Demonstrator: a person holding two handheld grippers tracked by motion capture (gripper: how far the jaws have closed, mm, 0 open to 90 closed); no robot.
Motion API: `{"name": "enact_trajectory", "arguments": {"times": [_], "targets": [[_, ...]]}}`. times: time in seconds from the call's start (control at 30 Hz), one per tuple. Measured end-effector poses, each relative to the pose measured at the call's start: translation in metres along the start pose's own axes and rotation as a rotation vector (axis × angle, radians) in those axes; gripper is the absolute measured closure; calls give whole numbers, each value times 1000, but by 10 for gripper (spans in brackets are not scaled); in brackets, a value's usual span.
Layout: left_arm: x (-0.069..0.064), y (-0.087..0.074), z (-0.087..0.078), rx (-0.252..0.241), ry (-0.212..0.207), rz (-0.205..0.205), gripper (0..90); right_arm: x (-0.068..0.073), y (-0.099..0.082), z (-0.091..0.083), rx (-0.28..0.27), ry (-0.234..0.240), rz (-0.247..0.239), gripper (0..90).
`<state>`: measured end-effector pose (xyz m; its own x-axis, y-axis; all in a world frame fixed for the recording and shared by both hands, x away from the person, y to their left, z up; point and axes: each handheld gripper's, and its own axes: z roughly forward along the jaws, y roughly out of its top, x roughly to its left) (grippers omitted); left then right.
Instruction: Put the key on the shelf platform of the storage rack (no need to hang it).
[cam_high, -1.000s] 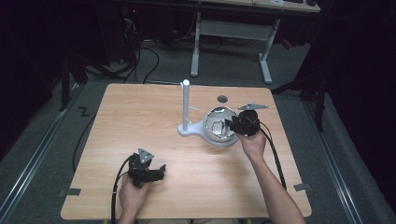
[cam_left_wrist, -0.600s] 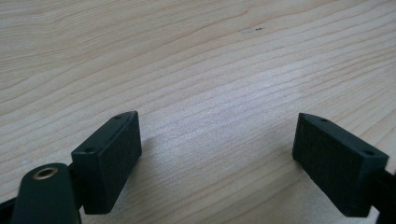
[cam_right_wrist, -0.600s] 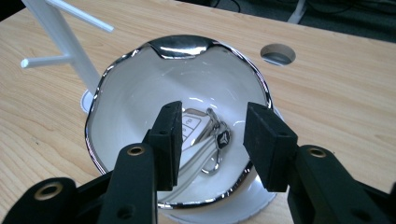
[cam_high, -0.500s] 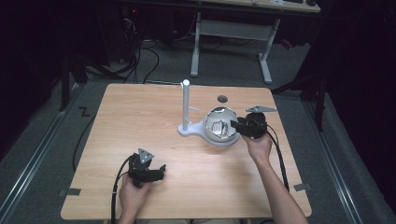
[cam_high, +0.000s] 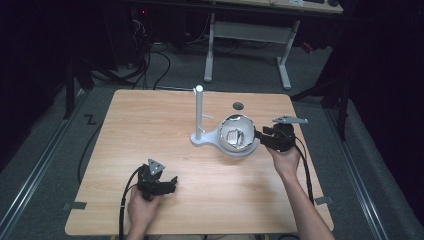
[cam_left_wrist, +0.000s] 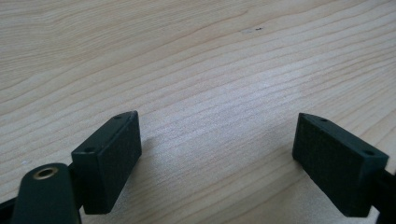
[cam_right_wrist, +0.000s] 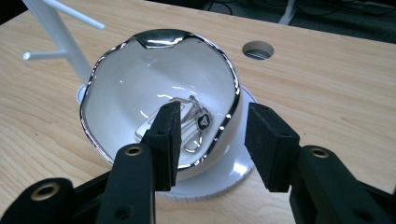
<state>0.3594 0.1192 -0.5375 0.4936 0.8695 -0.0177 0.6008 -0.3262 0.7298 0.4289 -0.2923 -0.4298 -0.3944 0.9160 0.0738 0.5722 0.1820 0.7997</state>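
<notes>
You drew your right gripper (cam_right_wrist: 212, 142) back from the bowl (cam_right_wrist: 159, 93), its jaws just opening and empty astride the rim, the keys (cam_right_wrist: 189, 122) left inside beyond the fingers, suggesting the drop was done.

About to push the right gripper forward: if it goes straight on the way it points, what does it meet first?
Most likely the white bowl: the right gripper faces its near rim, its fingers apart with nothing between them. How far the rim lies ahead is hard to judge.
</notes>
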Motion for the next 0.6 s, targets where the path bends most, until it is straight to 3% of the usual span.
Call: {"name": "enact_trajectory", "arguments": {"times": [0.6], "targets": [[0, 0, 0, 0, 0, 0, 160, -20, -23, -31, -25, -16, 59, 563]]}}
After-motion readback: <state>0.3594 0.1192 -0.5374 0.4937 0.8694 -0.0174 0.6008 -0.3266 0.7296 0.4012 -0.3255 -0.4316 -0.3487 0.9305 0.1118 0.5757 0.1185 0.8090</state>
